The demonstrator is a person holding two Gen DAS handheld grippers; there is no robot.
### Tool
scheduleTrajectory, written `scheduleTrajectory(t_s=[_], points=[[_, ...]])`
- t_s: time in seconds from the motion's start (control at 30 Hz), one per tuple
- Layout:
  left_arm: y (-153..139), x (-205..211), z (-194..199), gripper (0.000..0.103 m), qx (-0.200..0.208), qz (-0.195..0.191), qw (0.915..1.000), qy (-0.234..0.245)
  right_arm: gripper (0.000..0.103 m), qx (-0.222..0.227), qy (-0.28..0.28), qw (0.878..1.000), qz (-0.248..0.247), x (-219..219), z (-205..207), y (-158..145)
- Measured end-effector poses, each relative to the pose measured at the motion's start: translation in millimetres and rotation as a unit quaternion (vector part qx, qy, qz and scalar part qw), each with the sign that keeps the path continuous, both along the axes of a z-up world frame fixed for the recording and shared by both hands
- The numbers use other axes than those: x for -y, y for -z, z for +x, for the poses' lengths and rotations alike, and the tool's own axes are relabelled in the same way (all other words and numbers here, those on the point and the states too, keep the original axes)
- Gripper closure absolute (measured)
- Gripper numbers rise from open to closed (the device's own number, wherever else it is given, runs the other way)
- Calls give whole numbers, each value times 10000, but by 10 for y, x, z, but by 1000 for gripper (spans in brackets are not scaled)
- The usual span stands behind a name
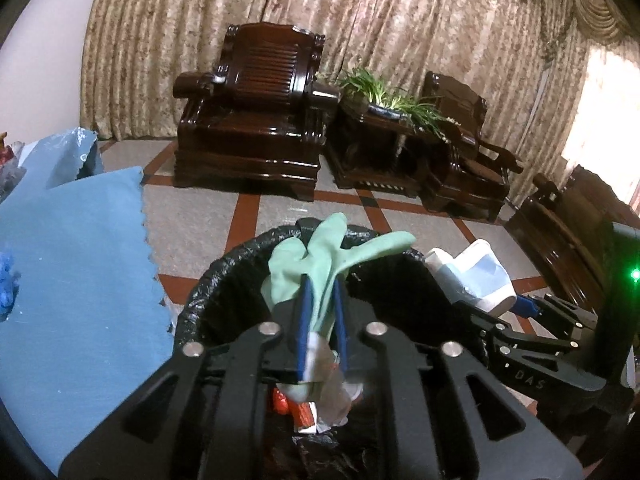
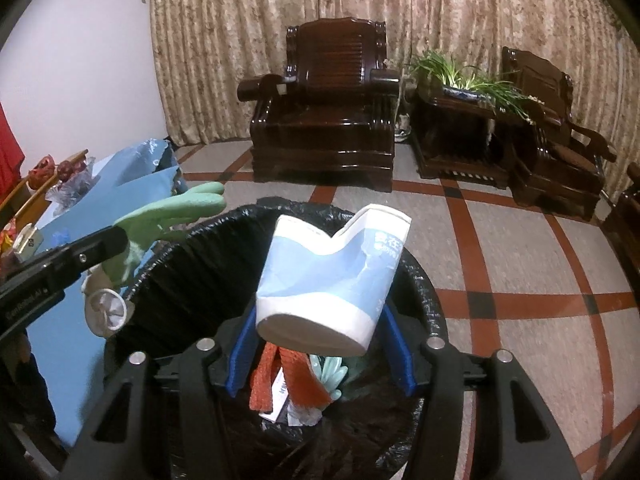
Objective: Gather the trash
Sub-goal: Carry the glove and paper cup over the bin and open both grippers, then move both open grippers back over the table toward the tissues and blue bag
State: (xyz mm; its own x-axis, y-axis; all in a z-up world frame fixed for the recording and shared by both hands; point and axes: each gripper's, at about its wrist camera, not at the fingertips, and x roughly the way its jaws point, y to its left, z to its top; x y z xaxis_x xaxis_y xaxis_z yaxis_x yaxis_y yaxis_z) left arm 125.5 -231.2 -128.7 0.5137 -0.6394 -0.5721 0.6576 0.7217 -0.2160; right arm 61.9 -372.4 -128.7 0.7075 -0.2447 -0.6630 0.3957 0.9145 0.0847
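A green glove [image 1: 320,264] hangs pinched in the left tongs [image 1: 320,320] over the black-lined bin [image 1: 224,280]. Beside it, the right tongs [image 2: 320,344] clamp a crushed blue-and-white paper cup [image 2: 332,276] above the same bin, where wrappers [image 2: 288,380] lie. A blue-covered bench [image 1: 80,260] stands just left.
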Motion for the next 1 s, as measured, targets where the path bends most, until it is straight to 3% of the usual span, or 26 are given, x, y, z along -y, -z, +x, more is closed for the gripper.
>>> scheduleTrajectory(t_s=[0.07,0.2,0.27,0.37,0.47,1.0], points=[[-13,-28,6,58,0,-23,10000,-35,36,-91,27,9999,-79,-15,-1,29],[-69,-169,21,42,113,-29,9998,-144,19,-94,80,9998,-146,-40,-26,33],[-100,-269,36,28,171,-8,9995,-274,8,-53,65,9998,-164,-63,-41,13],[-119,-445,69,18,199,52,9986,-479,6,-19,33,9999,-98,-95,-27,-13],[-164,-639,86,13,252,32,9970,-732,6,26,-52,10000,-67,-186,12,-48],[-327,-1844,83,11,364,86,9799,-1959,6,347,-1096,9934,17,-1099,452,-278]])
